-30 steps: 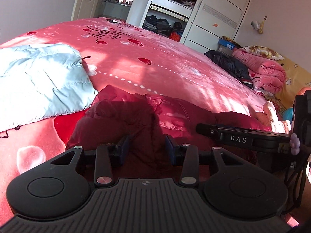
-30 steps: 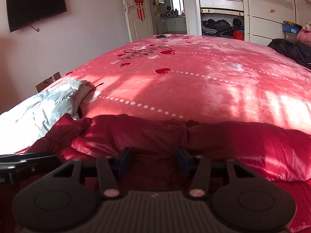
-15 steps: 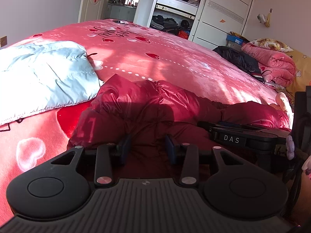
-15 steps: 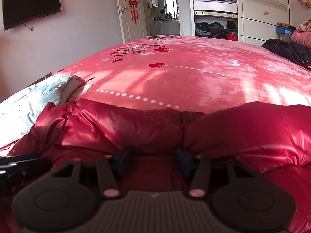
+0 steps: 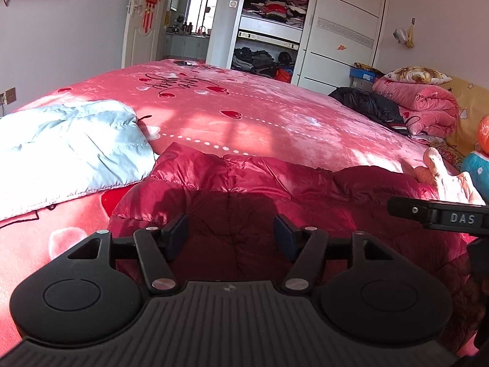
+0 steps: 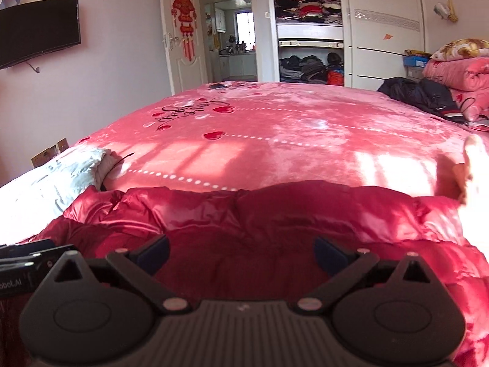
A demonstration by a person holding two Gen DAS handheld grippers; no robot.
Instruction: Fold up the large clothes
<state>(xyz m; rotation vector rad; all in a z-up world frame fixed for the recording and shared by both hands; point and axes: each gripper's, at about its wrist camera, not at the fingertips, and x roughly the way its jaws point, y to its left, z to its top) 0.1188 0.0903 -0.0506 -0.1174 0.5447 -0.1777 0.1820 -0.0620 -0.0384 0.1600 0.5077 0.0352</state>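
While both my tongs hang over the near edge of the bed (image 5: 275, 116), the pale blue padded coat (image 5: 67, 140) lies at the far left on the pink heart-printed bedspread, folded flat and touching the left end of the red puffer jacket (image 5: 244, 189). That red jacket, the one I am working on, stretches across the near part of the bed in a long folded band, its far edge running from beside the blue coat to the right side.

My left tongs (image 5: 230, 235) are spreading apart above the jacket's shaded left half; the blue pads do not press on the cloth, which only lies under the gap. To their right, the black body of my other tool juts in at the edge of the left view.

My right tongs (image 6: 241, 252) are also spreading, standing very wide over the jacket's middle, with nothing pinched between them; the fabric lies loose beneath.

Farther right on the bed, a dark garment (image 6: 418, 98) sits heaped beside a rolled pink quilt (image 6: 458, 73). Behind the bed, an open wardrobe (image 6: 308, 36) shows stacked clothes.
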